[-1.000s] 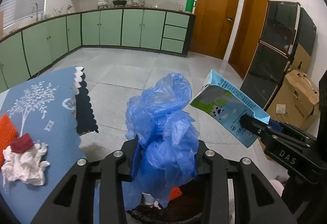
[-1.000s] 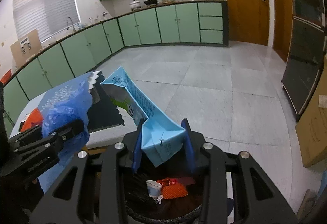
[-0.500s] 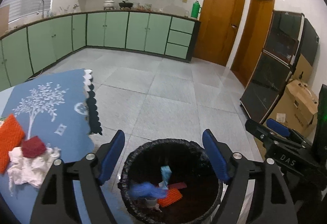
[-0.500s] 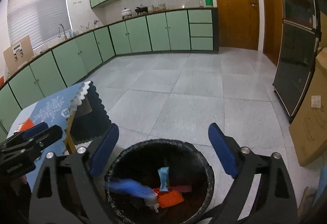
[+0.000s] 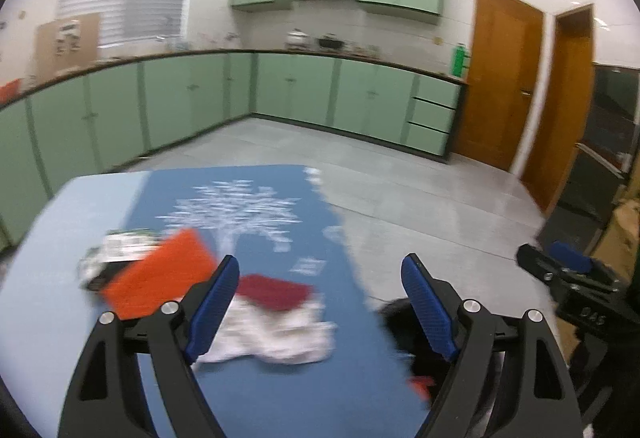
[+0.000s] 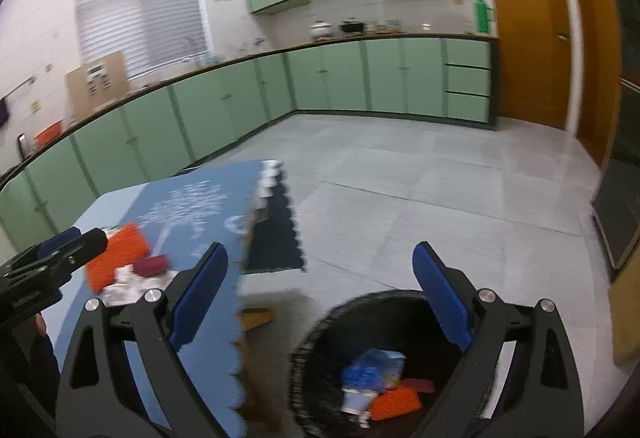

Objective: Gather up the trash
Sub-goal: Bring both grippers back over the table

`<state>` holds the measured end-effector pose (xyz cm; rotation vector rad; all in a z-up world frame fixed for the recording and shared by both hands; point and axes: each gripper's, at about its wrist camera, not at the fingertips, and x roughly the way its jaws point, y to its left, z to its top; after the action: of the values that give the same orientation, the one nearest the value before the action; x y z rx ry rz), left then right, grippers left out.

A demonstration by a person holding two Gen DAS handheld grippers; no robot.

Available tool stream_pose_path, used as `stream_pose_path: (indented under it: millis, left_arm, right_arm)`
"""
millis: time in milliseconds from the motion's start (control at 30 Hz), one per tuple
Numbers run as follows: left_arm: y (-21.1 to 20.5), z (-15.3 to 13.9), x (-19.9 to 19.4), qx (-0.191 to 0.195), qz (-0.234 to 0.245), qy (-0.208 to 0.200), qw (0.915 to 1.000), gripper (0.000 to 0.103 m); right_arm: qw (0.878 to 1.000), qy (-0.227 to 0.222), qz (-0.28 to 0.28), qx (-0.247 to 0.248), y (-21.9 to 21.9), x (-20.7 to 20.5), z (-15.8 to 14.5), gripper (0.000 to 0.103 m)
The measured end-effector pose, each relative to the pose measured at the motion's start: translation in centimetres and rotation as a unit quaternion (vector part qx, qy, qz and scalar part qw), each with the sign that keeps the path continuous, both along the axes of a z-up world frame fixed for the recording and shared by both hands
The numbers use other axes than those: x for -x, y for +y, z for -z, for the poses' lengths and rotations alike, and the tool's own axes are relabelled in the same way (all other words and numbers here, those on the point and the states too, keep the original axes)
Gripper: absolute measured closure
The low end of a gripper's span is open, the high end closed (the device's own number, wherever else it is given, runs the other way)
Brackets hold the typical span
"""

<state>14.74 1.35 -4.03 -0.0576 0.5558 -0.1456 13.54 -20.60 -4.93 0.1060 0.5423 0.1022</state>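
Observation:
My left gripper [image 5: 320, 308] is open and empty above the blue tablecloth [image 5: 248, 206]. Under it lie a crumpled white tissue [image 5: 276, 334], a dark red piece [image 5: 276, 290], an orange packet [image 5: 160, 278] and a white and black wrapper [image 5: 116, 254]. My right gripper [image 6: 320, 302] is open and empty, above and left of the black bin [image 6: 384, 366]. In the bin lie the blue bag [image 6: 360, 374], the milk carton [image 6: 390, 362] and orange and red scraps [image 6: 396, 402]. The bin's rim also shows in the left wrist view [image 5: 400, 322].
The table's edge with the hanging scalloped cloth [image 6: 276, 234] stands just left of the bin. Green cabinets [image 6: 320, 86] line the far walls. Wooden doors [image 5: 504, 78] and a dark fridge [image 6: 624, 198] are at the right. Cardboard boxes [image 5: 624, 230] stand at the far right.
Both grippers opened and dropped the blue bag and milk carton into the bin. Both have since swung left toward the table; the left now looks over the table's trash.

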Motion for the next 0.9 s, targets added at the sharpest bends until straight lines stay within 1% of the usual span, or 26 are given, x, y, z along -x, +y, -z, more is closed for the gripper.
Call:
stream_pose_path:
  millis: [67, 200, 333, 433, 533, 633, 733, 833, 900]
  left_arm:
    - [2.6, 0.4, 0.2, -0.008, -0.03, 0.002, 0.9995, 0.021]
    - [6.5, 1.3, 0.5, -0.013, -0.075, 0.008, 0.997, 0.021]
    - [9.2, 2.2, 0.4, -0.02, -0.102, 0.017, 0.9945, 0.021]
    - [10.5, 2.8, 0.5, -0.023, -0.112, 0.022, 0.9932, 0.021]
    - [11.1, 3.3, 0.7, -0.031, -0.118, 0.024, 0.9923, 0.021]
    - [12.1, 3.9, 0.7, -0.028, -0.125, 0.031, 0.9913, 0.021]
    - [12.5, 4.2, 0.6, -0.02, -0.126, 0.037, 0.9911, 0.022]
    - [12.7, 4.6, 0.6, -0.023, -0.124, 0.041, 0.9912, 0.022]
    - [12.6, 4.8, 0.5, -0.022, -0.122, 0.045, 0.9912, 0.022]
  right_arm:
    - [1.0, -0.001, -0.023, -0.001, 2.4, -0.6, 0.0, 0.012]
    - [0.998, -0.003, -0.062, 0.003, 6.8, -1.8, 0.2, 0.012]
    - [0.995, 0.004, -0.095, 0.013, 10.8, -3.0, 0.9, 0.012]
    - [0.994, 0.016, -0.107, 0.011, 12.3, -3.2, 1.5, 0.012]
    - [0.992, 0.027, -0.121, 0.024, 14.2, -3.4, 2.2, 0.012]
    - [0.991, 0.037, -0.126, 0.03, 15.1, -3.6, 2.8, 0.012]
    - [0.99, 0.048, -0.13, 0.038, 15.6, -3.8, 3.4, 0.012]
    - [0.988, 0.061, -0.135, 0.044, 16.1, -3.9, 4.2, 0.013]
    - [0.987, 0.07, -0.137, 0.046, 16.1, -4.1, 4.8, 0.017]
